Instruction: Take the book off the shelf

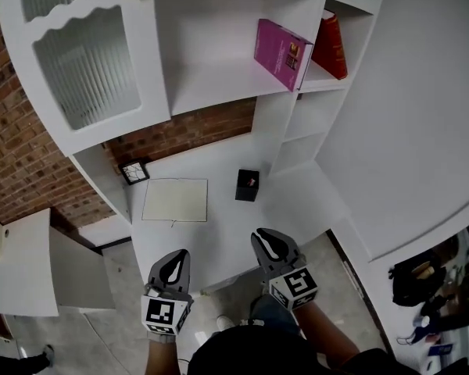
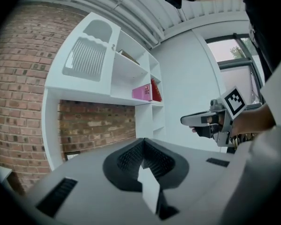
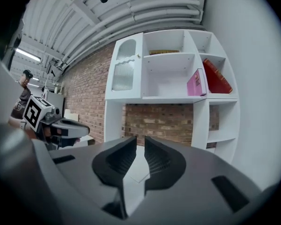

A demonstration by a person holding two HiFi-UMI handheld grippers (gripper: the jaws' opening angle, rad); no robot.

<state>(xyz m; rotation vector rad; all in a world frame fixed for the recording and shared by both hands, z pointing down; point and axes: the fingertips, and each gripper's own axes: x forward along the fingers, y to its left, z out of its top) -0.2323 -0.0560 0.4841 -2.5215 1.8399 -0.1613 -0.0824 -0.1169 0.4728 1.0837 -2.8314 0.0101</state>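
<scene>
A pink book point(image 1: 281, 53) stands tilted on the middle shelf of a white shelf unit point(image 1: 219, 92), leaning towards a red book point(image 1: 332, 45) in the compartment to its right. Both show in the left gripper view, the pink book point(image 2: 141, 93) beside the red book point(image 2: 154, 90), and in the right gripper view as pink book point(image 3: 195, 83) and red book point(image 3: 217, 77). My left gripper point(image 1: 172, 266) and right gripper point(image 1: 270, 244) hover at the desk's near edge, well short of the shelf. Both are shut with nothing between the jaws. Each sees the other: right gripper point(image 2: 192, 121), left gripper point(image 3: 79, 128).
On the white desk point(image 1: 297, 209) below the shelves lie a cream notebook point(image 1: 174, 200), a small black box point(image 1: 247, 185) and a small dark frame point(image 1: 133, 170). A ribbed-glass cabinet door point(image 1: 86, 61) is at the left. Brick wall behind. Bags point(image 1: 414, 280) lie on the floor at the right.
</scene>
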